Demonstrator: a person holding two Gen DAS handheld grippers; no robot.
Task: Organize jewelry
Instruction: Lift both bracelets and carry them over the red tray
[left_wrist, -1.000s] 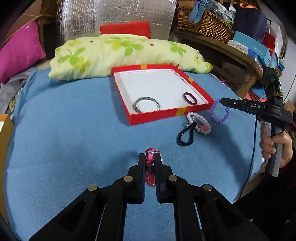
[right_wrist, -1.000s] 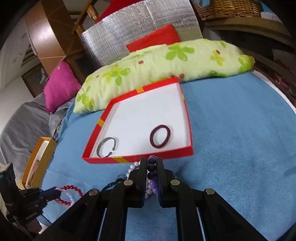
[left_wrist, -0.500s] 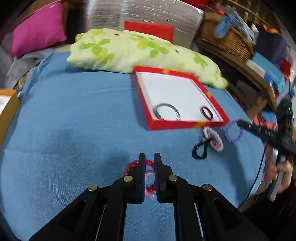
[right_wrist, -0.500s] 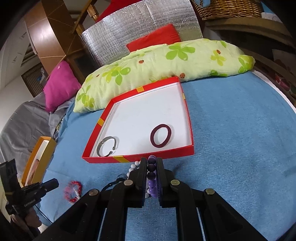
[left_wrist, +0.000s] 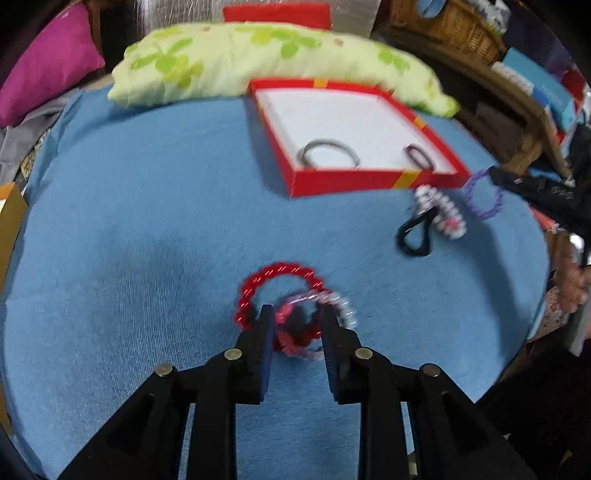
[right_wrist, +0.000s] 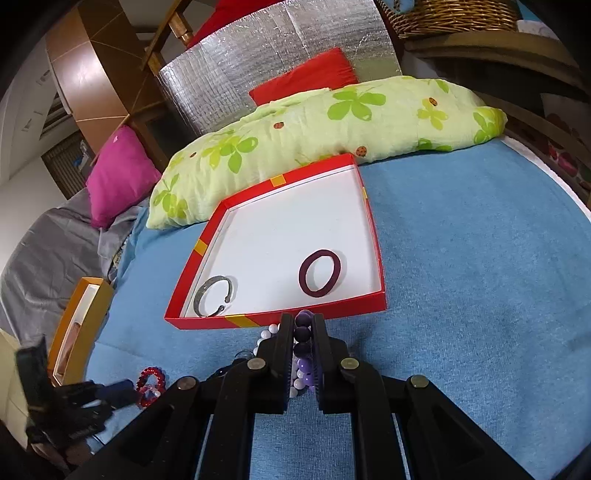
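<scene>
The red bead bracelet (left_wrist: 277, 291) is seen lying flat on the blue bed (left_wrist: 147, 221), right between the opening fingers of the left gripper (left_wrist: 297, 325), while purple beads (right_wrist: 303, 347) are held tight by the right gripper (right_wrist: 302, 325) just before the red box (right_wrist: 373, 299).

Tray (right_wrist: 373, 236) on blanket (right_wrist: 480, 258), pillow (right_wrist: 332, 118) behind.
Bangle (right_wrist: 213, 296) left and hair tie (right_wrist: 320, 273) right inside tray; beaded bracelets (left_wrist: 441, 210) before its near wall; coiled bracelets (left_wrist: 280, 291) nearer, leftward; open box (right_wrist: 79, 325) far left.
</scene>
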